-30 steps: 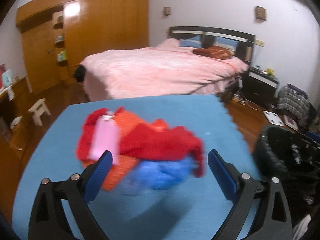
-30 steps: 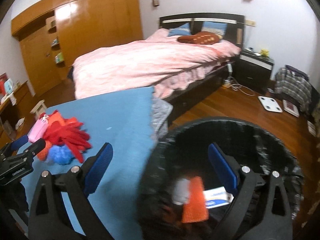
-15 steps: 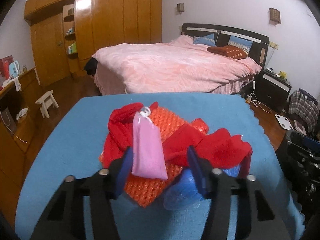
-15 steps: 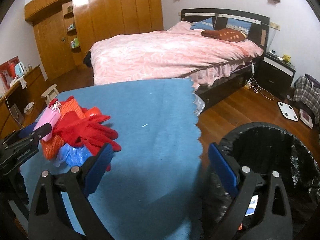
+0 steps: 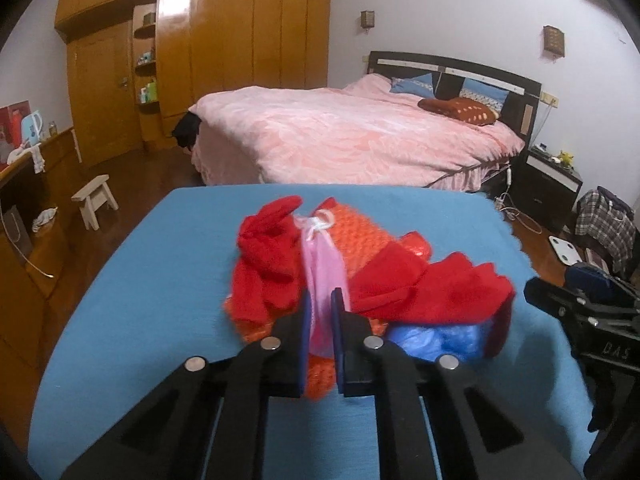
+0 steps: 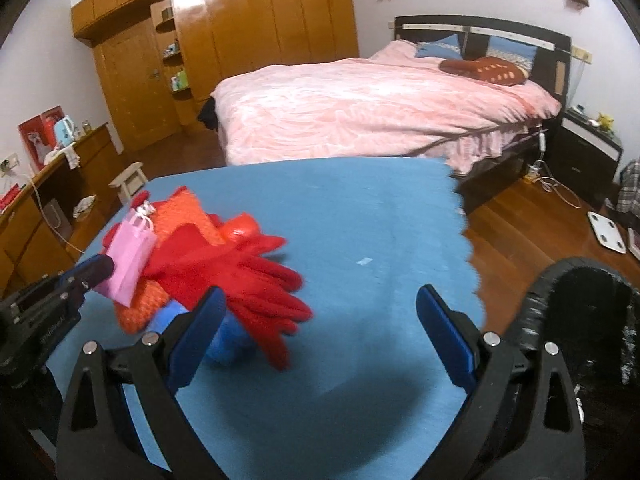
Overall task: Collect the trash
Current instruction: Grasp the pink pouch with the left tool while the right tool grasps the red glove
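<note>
A pile of trash lies on the blue table (image 5: 160,280): a pink pouch (image 5: 322,264) on top, red gloves (image 5: 432,292), orange bubble wrap (image 5: 356,236) and a blue plastic bag (image 5: 436,340). My left gripper (image 5: 320,308) has its jaws closing, and the blue pads pinch the near end of the pink pouch. From the right wrist view the pouch (image 6: 128,260) sticks out of the left gripper (image 6: 100,268). My right gripper (image 6: 320,292) hangs open over bare blue table, just right of the red gloves (image 6: 260,276), with nothing between its fingers.
A black-lined bin (image 6: 580,300) stands on the floor off the table's right edge. Beyond the table are a pink bed (image 5: 360,132), a small white stool (image 5: 96,200), a wooden sideboard (image 5: 24,216) at the left and a white scale (image 6: 608,232) on the floor.
The left gripper moved forward onto the pile and its jaws went from wide open to pinching the pink pouch. The right gripper swung left from above the bin to above the table.
</note>
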Demonstrator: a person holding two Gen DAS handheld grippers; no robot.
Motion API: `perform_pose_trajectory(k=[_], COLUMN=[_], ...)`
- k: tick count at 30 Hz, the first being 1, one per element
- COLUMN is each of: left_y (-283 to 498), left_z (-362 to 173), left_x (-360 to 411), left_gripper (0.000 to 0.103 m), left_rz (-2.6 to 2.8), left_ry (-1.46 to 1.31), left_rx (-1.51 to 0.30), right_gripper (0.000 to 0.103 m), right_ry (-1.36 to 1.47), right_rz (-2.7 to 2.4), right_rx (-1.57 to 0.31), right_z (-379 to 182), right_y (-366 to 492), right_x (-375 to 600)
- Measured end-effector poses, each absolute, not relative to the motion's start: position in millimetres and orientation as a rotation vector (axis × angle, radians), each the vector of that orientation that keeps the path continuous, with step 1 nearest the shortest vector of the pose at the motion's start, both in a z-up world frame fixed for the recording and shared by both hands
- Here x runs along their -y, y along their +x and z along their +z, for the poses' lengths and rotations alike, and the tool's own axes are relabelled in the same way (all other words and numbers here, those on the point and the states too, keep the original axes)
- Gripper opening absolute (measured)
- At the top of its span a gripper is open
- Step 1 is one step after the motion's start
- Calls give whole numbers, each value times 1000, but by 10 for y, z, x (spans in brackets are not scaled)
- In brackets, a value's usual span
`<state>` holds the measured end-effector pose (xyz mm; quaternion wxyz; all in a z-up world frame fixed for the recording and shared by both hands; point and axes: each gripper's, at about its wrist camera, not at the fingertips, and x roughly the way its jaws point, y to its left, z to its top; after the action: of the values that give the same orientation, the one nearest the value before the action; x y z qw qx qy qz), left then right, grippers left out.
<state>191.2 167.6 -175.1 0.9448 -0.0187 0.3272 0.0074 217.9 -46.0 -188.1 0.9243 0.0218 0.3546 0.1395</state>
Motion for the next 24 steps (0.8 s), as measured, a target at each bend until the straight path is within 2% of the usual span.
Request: perform_pose_trajectory(k=[8, 10, 14, 19, 21, 24], left_y=[1952, 1956, 1954, 1960, 1958, 1960], left_z=[-1860, -1881, -1920, -1980, -2008, -2054], left_x=[-1844, -1854, -1883, -1903, -1886, -1871], left_gripper=[9, 9, 9, 9, 9, 9], left_rz=[29, 27, 28, 40, 47, 53], left_ry=[-52, -57, -65, -75, -65, -56], left_rx=[-701, -705, -711, -710, -709, -714], right_gripper=[91, 83, 75, 53, 40, 30], right_ry=[9, 0, 5, 20, 8, -3], right_rz=[361, 373, 376, 387, 393, 401], right_rx=[-758, -774, -795, -785, -768, -744], right_z=[-1980, -2023, -2102, -2181, -2191, -2186], right_y=[2363, 2396, 2442, 2432, 2409, 2377], right_x=[37, -5, -39, -65, -91, -113])
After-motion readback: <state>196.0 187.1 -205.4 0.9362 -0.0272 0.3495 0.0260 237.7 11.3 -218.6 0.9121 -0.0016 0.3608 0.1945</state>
